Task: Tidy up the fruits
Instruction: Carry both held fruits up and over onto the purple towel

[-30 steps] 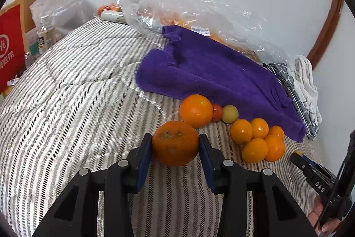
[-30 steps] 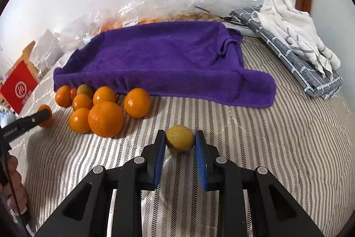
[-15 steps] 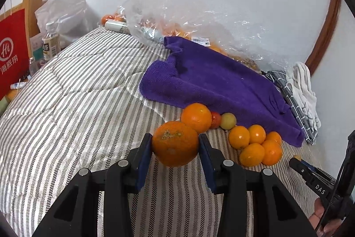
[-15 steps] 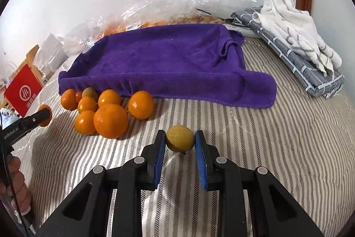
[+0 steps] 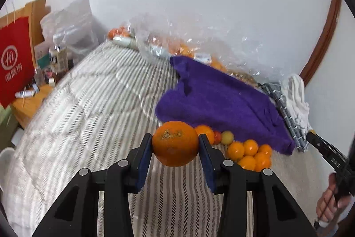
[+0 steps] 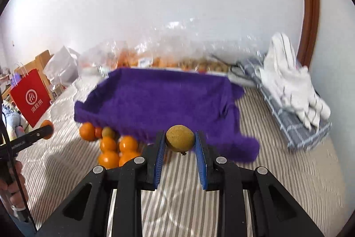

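My left gripper (image 5: 175,144) is shut on a large orange (image 5: 175,143), held up off the striped bed cover. In the right wrist view my right gripper (image 6: 180,139) is shut on a small yellow-brown fruit (image 6: 179,138), also lifted above the cover. A heap of several small oranges (image 5: 249,153) lies at the front edge of a purple towel (image 5: 221,99), with a red fruit and a pale yellow one beside it. The same heap of small oranges (image 6: 112,149) shows at the left of the purple towel (image 6: 159,101) in the right wrist view.
Crinkled clear plastic bags with more fruit (image 6: 155,57) lie behind the towel against the wall. Folded grey and white cloths (image 6: 290,90) sit at the right. A red paper bag (image 5: 14,59) and bottles stand beyond the bed's left edge. A hand (image 5: 330,199) holds the other gripper at far right.
Both grippers have risen from the bed cover with their fruits still gripped. The heap of oranges and the towel now look lower and farther in both views.
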`<state>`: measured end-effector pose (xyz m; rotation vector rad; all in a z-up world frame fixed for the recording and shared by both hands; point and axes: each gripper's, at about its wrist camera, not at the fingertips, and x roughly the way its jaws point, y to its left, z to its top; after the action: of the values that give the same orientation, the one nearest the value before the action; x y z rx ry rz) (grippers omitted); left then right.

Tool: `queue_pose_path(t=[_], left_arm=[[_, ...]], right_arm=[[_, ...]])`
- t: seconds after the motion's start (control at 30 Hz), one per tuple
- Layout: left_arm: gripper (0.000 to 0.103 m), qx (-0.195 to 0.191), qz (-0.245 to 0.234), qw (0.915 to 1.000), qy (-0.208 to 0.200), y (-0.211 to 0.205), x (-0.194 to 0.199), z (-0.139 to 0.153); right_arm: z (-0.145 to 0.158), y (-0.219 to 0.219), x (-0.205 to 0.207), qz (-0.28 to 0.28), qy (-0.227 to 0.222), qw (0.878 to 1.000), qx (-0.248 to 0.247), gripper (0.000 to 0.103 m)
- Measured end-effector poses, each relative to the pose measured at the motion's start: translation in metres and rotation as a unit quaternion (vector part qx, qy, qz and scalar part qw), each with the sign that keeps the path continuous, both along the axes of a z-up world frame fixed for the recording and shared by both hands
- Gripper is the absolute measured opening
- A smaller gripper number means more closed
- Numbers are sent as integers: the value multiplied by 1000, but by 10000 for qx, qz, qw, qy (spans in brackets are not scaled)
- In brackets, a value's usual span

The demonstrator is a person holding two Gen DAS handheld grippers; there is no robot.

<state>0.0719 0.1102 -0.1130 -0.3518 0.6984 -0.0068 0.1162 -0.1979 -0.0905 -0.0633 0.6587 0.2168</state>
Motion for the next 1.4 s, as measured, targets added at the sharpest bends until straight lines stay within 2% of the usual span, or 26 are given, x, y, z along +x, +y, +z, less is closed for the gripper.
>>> queue_pose_path(t=[0.17,0.37,0.43,0.57,0.67,0.7,0.77,0.87,0.9,1.0,1.17,1.4], left_arm=[[39,194,-57,9996,-207,1,5,34],[39,364,-99,9980,-504,-11,42,63],[39,432,-83,9972,-602,-19,59,66],[40,242,-268,9962,-799,-33,92,67],[39,281,-310,9950,-905,-47,118,61],[40,430,-280,9941,-954,-54,128,55],[40,594,-273,9940,-876,-64,144,43],[40,507,-332,9965,-577,-69,160,21],[40,547,-328,9972,-389,-71,165,11],[40,812,-351,9958,-239,-73,167,-5],[40,721,-388,9966,69,-67,173,-23],[40,964,-456,9935,396,-69,179,-35]], right_arm=[[15,6,23,128,-108,9999,38,27],[34,15,61,150,-294,9993,189,27],[39,18,73,121,-365,9991,201,27],[44,22,95,89,-425,9987,257,27],[38,23,110,100,-446,9985,289,27],[34,23,115,103,-419,9986,319,27],[21,21,127,81,-287,9987,411,27],[-6,15,148,73,204,9983,537,27],[-13,13,153,31,333,9981,520,27],[-32,8,163,-172,561,9976,358,27],[-47,4,168,-270,703,9969,250,27],[-65,6,175,-219,893,9956,200,27]])
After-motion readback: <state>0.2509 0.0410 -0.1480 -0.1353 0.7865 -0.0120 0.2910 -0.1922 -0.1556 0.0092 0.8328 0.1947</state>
